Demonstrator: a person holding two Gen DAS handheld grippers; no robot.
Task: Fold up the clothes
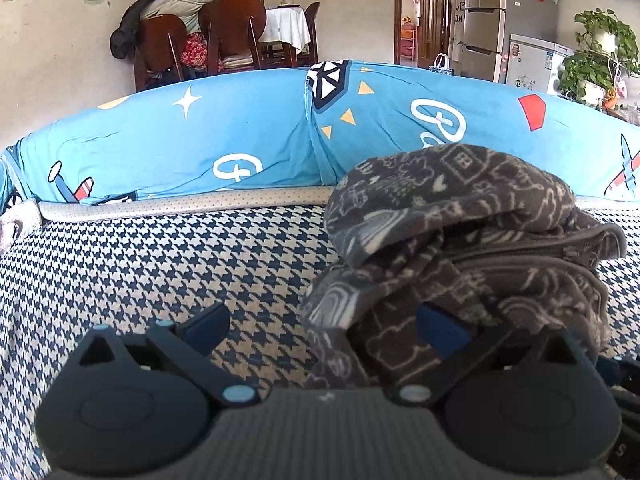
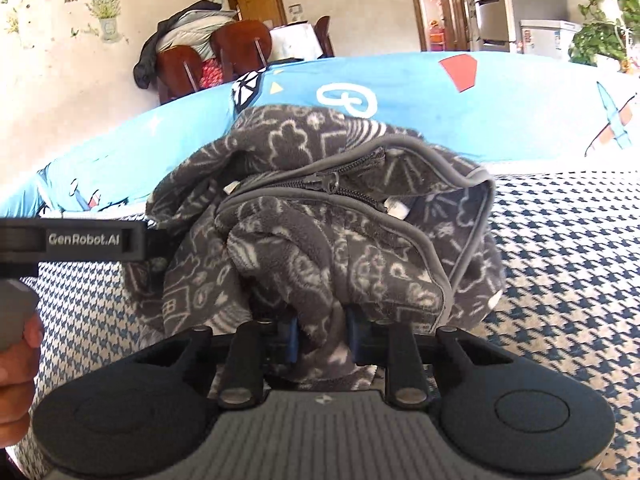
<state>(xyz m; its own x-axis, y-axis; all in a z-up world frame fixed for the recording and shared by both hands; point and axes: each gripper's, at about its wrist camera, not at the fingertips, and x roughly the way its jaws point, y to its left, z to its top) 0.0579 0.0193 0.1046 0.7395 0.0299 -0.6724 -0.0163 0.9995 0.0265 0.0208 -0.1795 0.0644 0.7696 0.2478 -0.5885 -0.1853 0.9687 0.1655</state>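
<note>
A dark grey fleece jacket (image 1: 460, 240) with a light doodle print and a zipper lies bunched on a houndstooth-covered surface (image 1: 180, 264). My left gripper (image 1: 320, 324) is open, its right finger against the jacket's lower edge and its left finger over bare cloth. In the right wrist view the jacket (image 2: 320, 208) fills the middle. My right gripper (image 2: 322, 340) is shut on a fold of the jacket's lower part. The left gripper's body (image 2: 76, 240) shows at the left edge, beside the jacket.
A long blue cushion (image 1: 240, 140) with cartoon prints runs along the far edge of the surface. Behind it stand wooden chairs (image 1: 224, 36) piled with clothes, a fridge (image 1: 496, 12) and potted plants (image 1: 600, 56). A hand (image 2: 16, 368) shows at the left.
</note>
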